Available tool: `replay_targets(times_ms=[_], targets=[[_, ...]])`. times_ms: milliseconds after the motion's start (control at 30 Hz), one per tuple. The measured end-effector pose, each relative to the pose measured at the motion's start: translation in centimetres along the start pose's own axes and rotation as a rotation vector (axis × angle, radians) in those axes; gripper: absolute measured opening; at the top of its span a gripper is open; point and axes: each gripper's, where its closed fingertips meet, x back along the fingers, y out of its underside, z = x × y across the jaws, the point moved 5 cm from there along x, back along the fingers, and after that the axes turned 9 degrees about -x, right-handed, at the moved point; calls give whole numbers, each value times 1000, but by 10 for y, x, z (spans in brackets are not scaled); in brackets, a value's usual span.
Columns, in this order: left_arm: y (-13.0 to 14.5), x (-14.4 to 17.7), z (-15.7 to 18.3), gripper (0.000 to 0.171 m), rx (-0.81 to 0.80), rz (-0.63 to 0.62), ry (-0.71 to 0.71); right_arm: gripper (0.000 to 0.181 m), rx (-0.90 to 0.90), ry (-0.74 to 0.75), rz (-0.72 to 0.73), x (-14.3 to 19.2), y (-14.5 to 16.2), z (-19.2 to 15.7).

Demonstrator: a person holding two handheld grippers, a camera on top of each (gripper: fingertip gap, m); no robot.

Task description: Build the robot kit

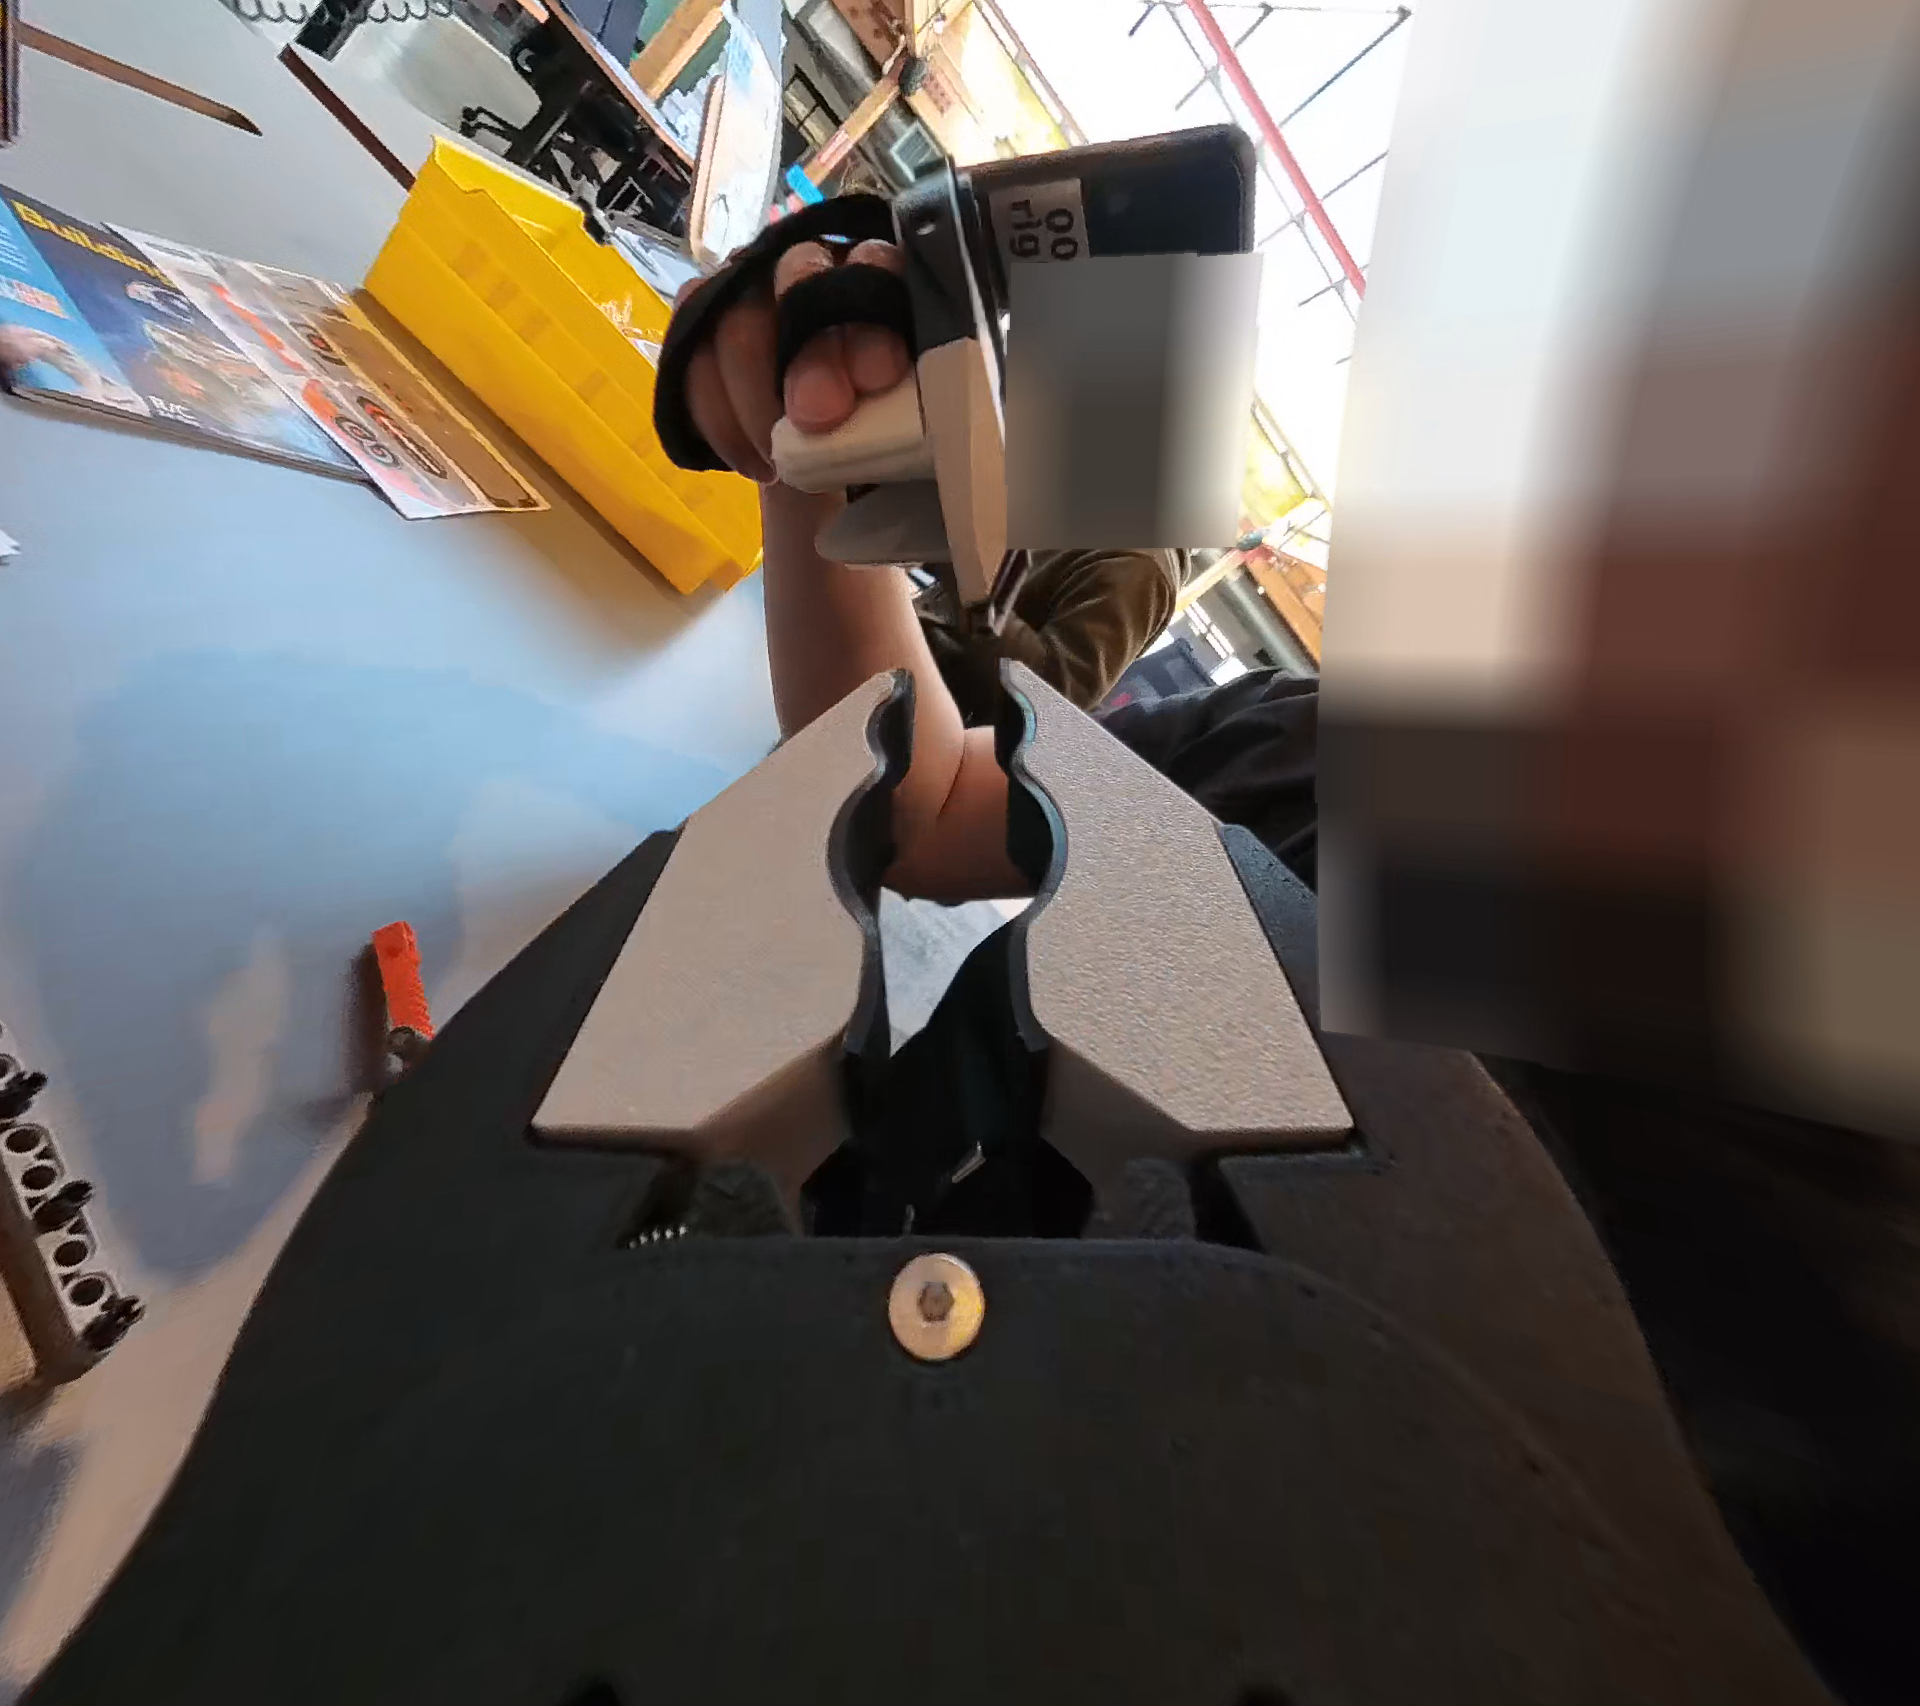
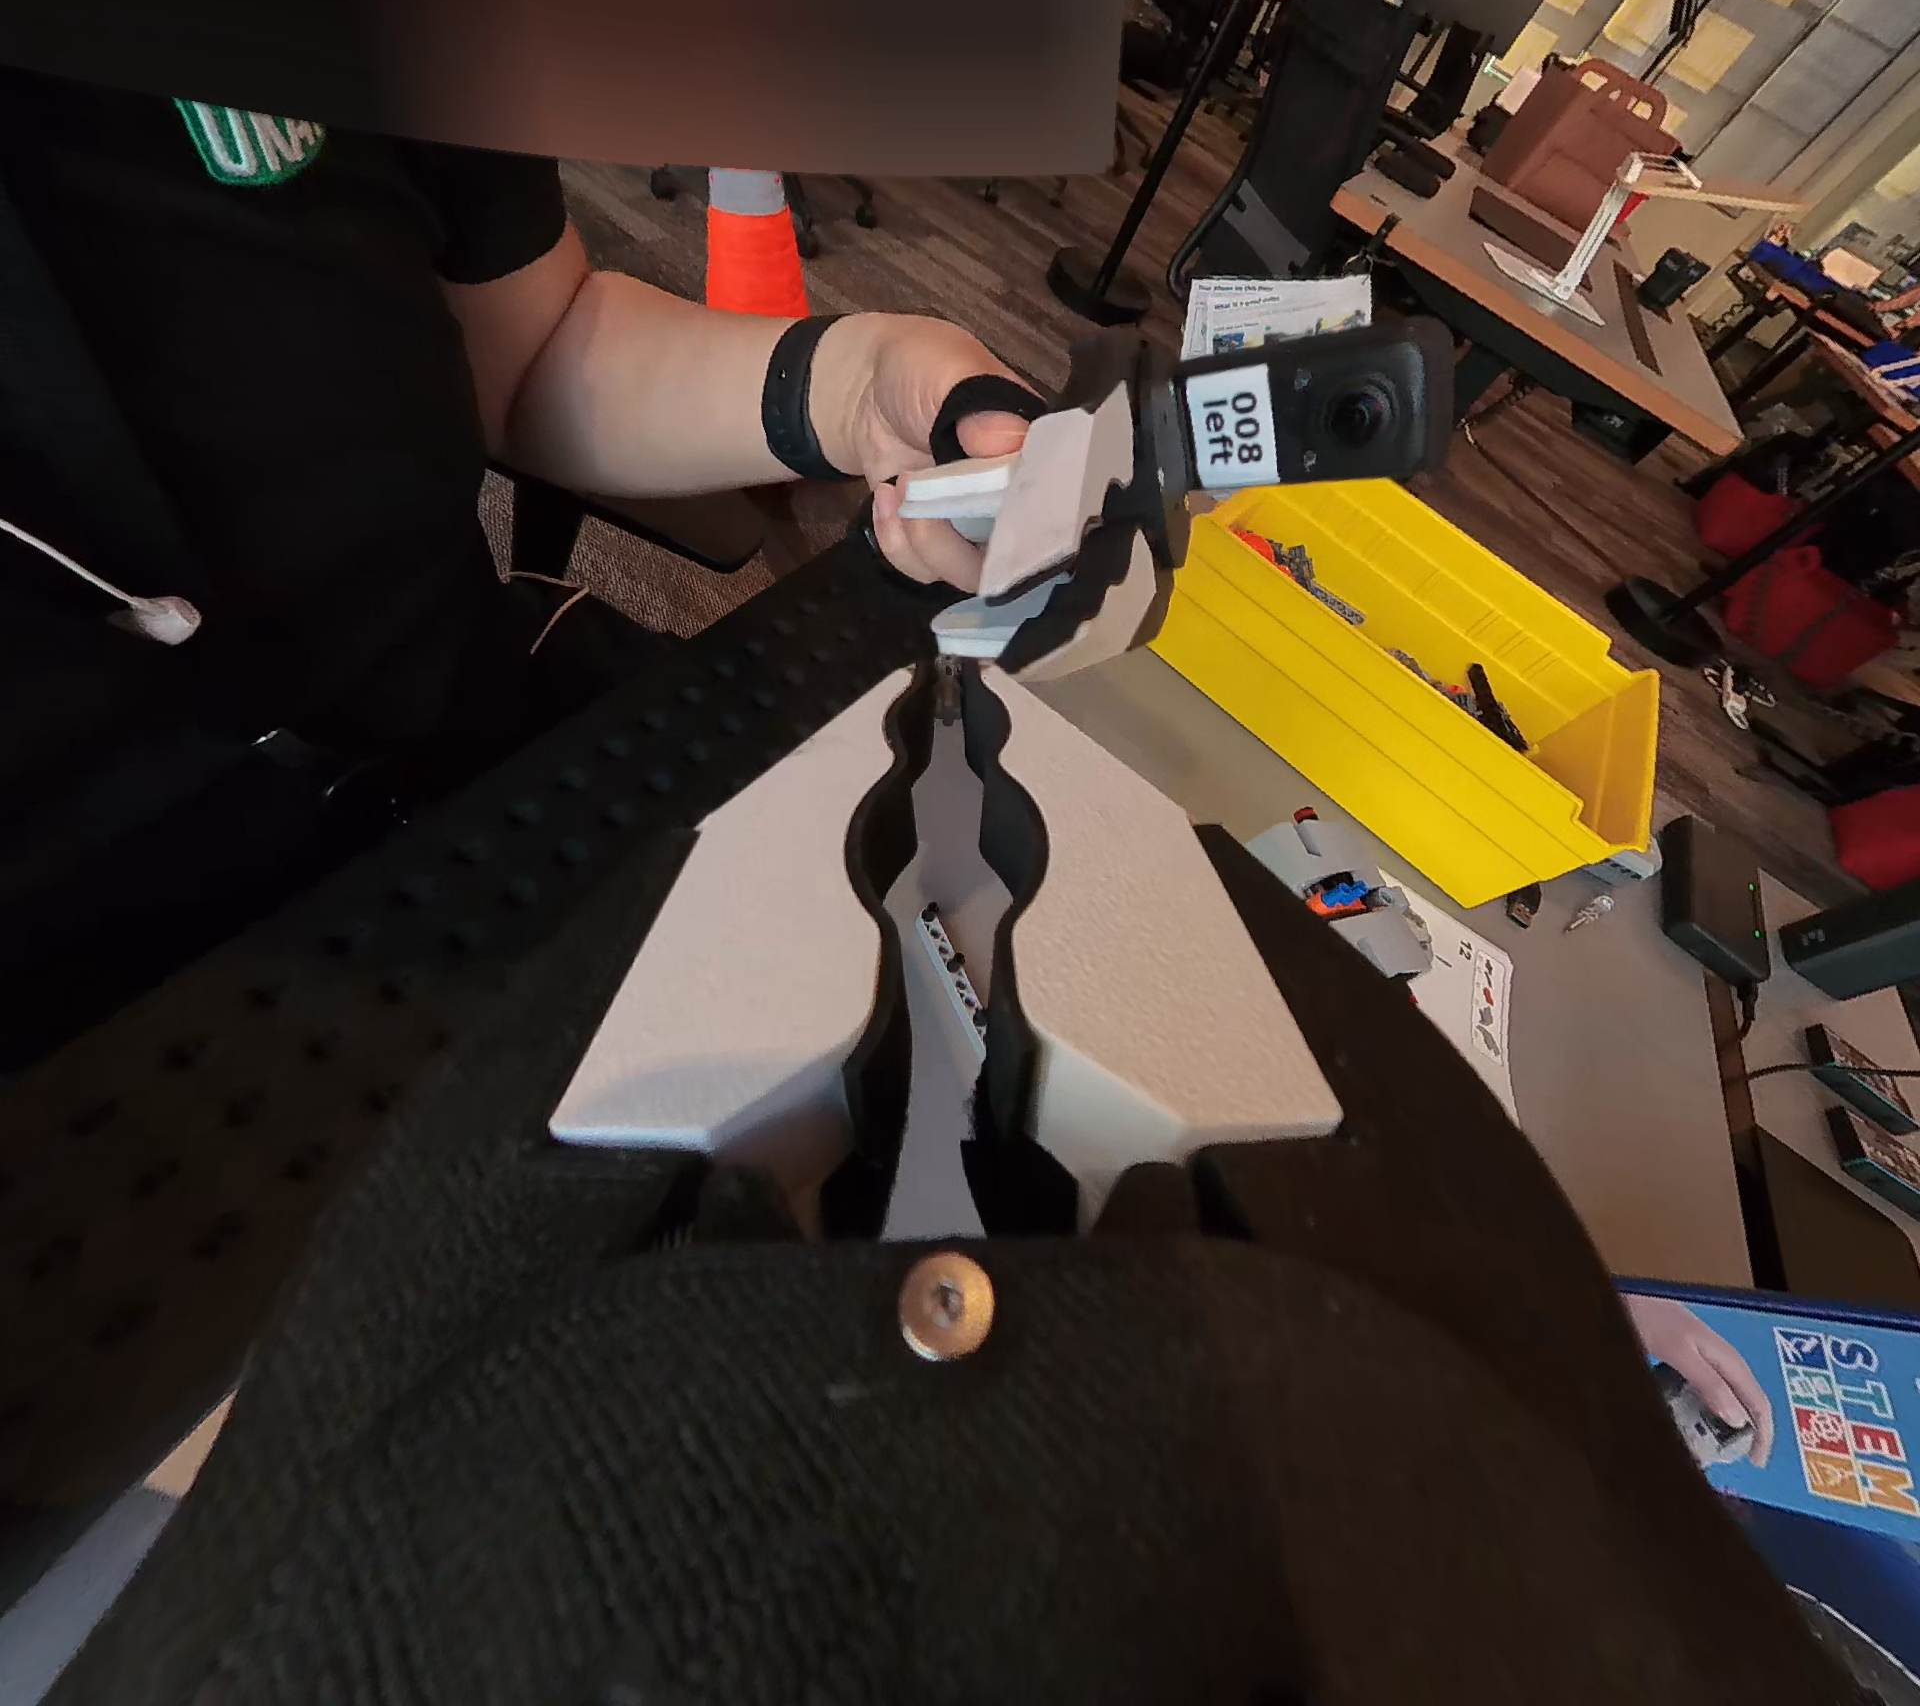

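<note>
Small dark part (image 2: 948, 688): it sits at the very tips of the right gripper (image 2: 943, 682), raised above the table (image 2: 1621, 1137). The fingers appear clenched on it, though it is too small to identify. We see the rest of the slot between the pads standing free.

Left gripper (image 1: 958, 685): the jaws stand slightly apart and carry nothing. Through the gap we see only the person's forearm (image 1: 966, 825). Both tools are held up in front of the person, tips close together, the left one just beside the right one's tips.

On the table below:
- A grey perforated beam (image 2: 951, 970) lies flat, visible through the right gripper's slot.
- An orange piece (image 1: 400, 981) lies nearby, apart from the beam.
- A grey assembly with blue and orange fittings (image 2: 1340, 898) rests beside a printed instruction sheet (image 2: 1475, 1002).
- A blue box (image 2: 1808, 1448) lies at the near edge.

Farther off, a yellow bin (image 2: 1403, 690) holds loose small parts. Beyond the table stands an orange traffic cone (image 2: 753, 243) on the floor.
</note>
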Motion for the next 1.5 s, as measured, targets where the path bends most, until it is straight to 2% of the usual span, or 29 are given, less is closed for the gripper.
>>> replay_targets(times_ms=[33, 133, 200, 233, 300, 333, 467, 633, 800, 933, 1033, 1167, 1267, 1300, 1367, 1500], targets=[[2, -1, -1, 12, -15, -22, -20, 4, -2, 1, -2, 0, 0, 0], [7, 0, -7, 12, -105, -90, -122, 4, -9, 4, -25, -1, 3, 1], [15, 5, -22, 14, -197, -184, -294, 4, -7, 20, -54, 0, 7, 2], [19, 9, -33, 19, -250, -247, -409, 4, -8, 31, -67, 1, 9, 4], [27, 20, -55, 48, -348, -376, -656, 4, -19, 50, -83, 5, 12, 6], [32, 23, -62, 54, -392, -447, -739, 4, -28, 61, -91, 8, 13, 8], [58, 20, -86, 44, -442, -676, -877, 4, -53, 111, -130, 18, 22, 15], [74, 16, -115, 30, -426, -766, -983, 4, -59, 140, -133, 24, 24, 18], [87, 11, -128, 31, -466, -871, -1043, 4, -74, 173, -181, 27, 33, 23], [87, 12, -130, 33, -521, -878, -1090, 4, -76, 208, -224, 31, 39, 26], [91, 11, -127, 21, -504, -875, -1058, 4, -78, 226, -217, 36, 39, 27], [94, 18, -122, 29, -424, -876, -1040, 4, -85, 244, -219, 41, 40, 29], [98, 20, -119, 13, -420, -900, -1004, 4, -96, 251, -222, 41, 43, 31], [98, 21, -118, 5, -446, -925, -1010, 4, -108, 261, -230, 40, 46, 33], [95, 26, -119, 5, -567, -999, -1092, 4, -153, 270, -257, 38, 56, 39], [84, 33, -122, 6, -1145, -1247, -1315, 4, -224, 287, -317, 34, 75, 48]])
